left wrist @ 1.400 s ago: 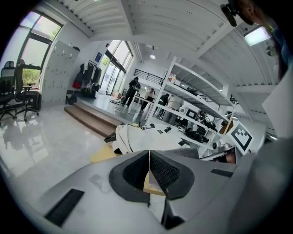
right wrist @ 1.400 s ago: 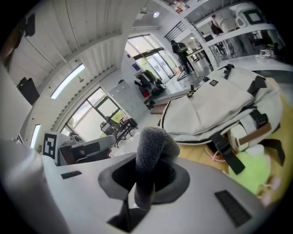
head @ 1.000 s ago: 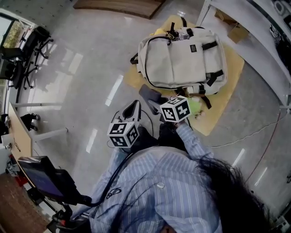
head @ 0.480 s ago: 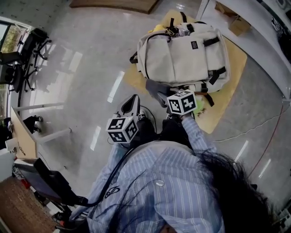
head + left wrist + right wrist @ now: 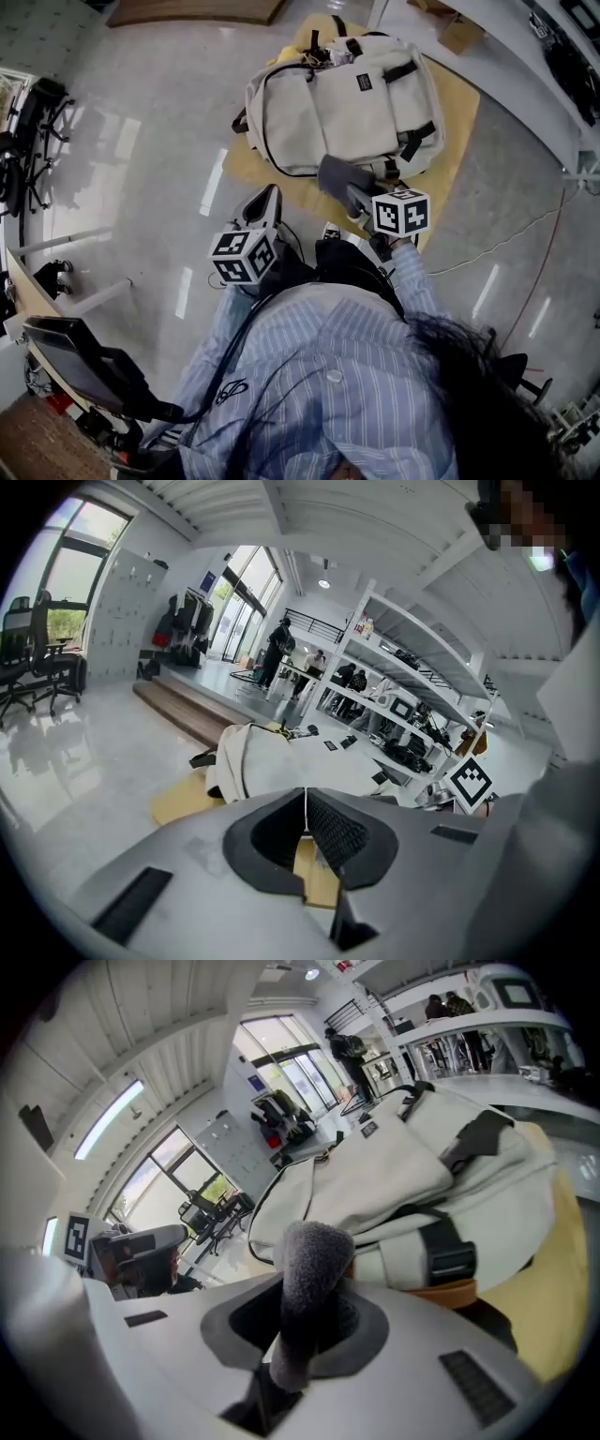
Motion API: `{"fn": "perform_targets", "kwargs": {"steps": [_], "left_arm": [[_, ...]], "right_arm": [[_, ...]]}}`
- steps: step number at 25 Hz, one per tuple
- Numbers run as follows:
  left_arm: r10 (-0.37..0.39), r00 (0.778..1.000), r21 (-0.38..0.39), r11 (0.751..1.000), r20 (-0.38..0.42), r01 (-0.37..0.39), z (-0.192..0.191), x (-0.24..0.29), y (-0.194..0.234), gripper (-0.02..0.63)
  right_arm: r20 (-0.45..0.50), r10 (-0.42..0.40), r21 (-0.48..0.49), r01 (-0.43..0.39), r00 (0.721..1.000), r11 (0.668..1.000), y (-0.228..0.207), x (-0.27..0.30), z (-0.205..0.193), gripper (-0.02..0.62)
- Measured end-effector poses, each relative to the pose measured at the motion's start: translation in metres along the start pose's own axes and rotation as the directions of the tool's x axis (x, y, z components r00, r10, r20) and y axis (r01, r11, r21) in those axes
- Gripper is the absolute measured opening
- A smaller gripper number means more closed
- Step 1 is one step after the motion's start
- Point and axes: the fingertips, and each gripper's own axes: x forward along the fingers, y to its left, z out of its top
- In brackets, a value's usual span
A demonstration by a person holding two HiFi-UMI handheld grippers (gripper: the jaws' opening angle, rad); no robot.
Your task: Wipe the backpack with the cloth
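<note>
From the head view, the cream backpack (image 5: 342, 103) lies flat on a tan mat (image 5: 457, 131) on the glossy grey floor, with the person in a striped shirt standing just short of it. The right gripper (image 5: 354, 194) reaches over the mat's near part, and the grey cloth (image 5: 339, 174) at its tip overlaps the bag's lower edge. Whether the two touch cannot be told from above.

The right gripper view shows what that angle hides: the jaws are clamped on the cloth (image 5: 309, 1279), which stands up as a fuzzy roll in front of the backpack's black-strapped base (image 5: 441, 1241).

The left gripper (image 5: 262, 208) hangs off to the side, above bare floor. Only the left gripper view reveals its jaws pressed together with nothing between them, and the backpack (image 5: 246, 759) lies well ahead.
</note>
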Motion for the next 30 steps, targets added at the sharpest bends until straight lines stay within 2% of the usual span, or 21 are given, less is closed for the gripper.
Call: {"fn": "perform_targets", "kwargs": {"steps": [6,12,20,24,30], "left_arm": [[-0.117,0.993,0.052,0.992,-0.02,0.118,-0.007,0.028,-0.046,0.009],[-0.183,0.982,0.08,0.979,-0.047,0.186,-0.014,0.044,-0.081,0.009],[-0.155,0.987,0.081,0.984,-0.043,0.158,-0.014,0.042,-0.081,0.009],[-0.127,0.992,0.08,0.988,-0.027,0.129,-0.012,0.037,-0.074,0.009],[-0.094,0.995,0.081,0.992,-0.018,0.095,-0.012,0.03,-0.066,0.009]], "right_arm": [[0.057,-0.042,0.069,0.038,0.998,0.997,-0.039,-0.039,0.001,0.057],[0.11,-0.104,0.084,0.095,0.989,0.992,-0.078,-0.088,0.009,0.055],[0.138,-0.251,0.118,0.236,0.958,0.965,-0.152,-0.144,0.019,0.057],[0.15,-0.292,0.128,0.275,0.944,0.953,-0.181,-0.16,0.031,0.056],[0.114,-0.35,0.124,0.336,0.93,0.934,-0.218,-0.178,0.029,0.057]]}}
